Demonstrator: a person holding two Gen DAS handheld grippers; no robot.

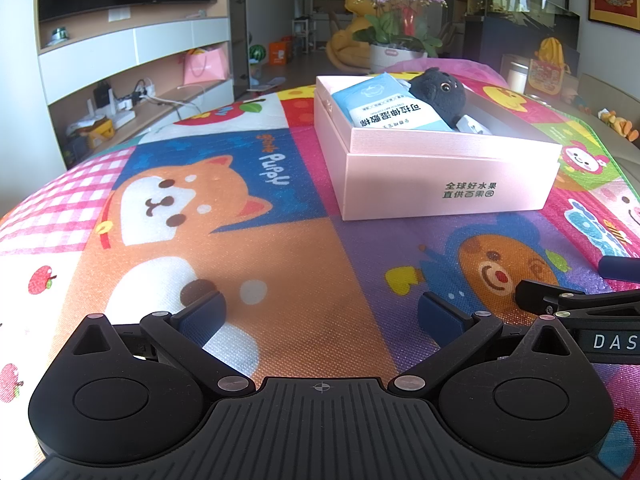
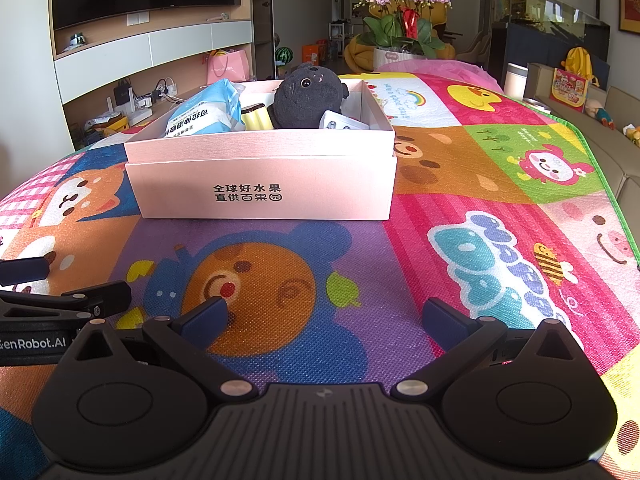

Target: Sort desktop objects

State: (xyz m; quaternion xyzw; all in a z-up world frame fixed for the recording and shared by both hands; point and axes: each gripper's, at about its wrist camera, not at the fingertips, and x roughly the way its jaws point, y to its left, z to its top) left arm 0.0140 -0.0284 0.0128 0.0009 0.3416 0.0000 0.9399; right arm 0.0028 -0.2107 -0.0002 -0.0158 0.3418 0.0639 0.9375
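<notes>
A pink cardboard box (image 1: pixel 444 178) (image 2: pixel 264 184) stands on the cartoon play mat. Inside it lie a blue wipes packet (image 1: pixel 390 104) (image 2: pixel 208 110), a black plush toy (image 1: pixel 438 92) (image 2: pixel 306 94), a yellow cylinder (image 2: pixel 257 117) and a small white item (image 2: pixel 340 123) (image 1: pixel 474 125). My left gripper (image 1: pixel 322 316) hovers low over the mat, in front and to the left of the box, open and empty. My right gripper (image 2: pixel 326 316) is open and empty too, just in front of the box. Each gripper shows at the edge of the other's view.
The colourful play mat (image 1: pixel 280 260) (image 2: pixel 480 200) covers the table. A potted orchid (image 1: pixel 396 16) (image 2: pixel 404 8) stands beyond the table's far end. A TV shelf unit (image 1: pixel 132 60) lies to the left, a sofa with toys (image 2: pixel 600 112) to the right.
</notes>
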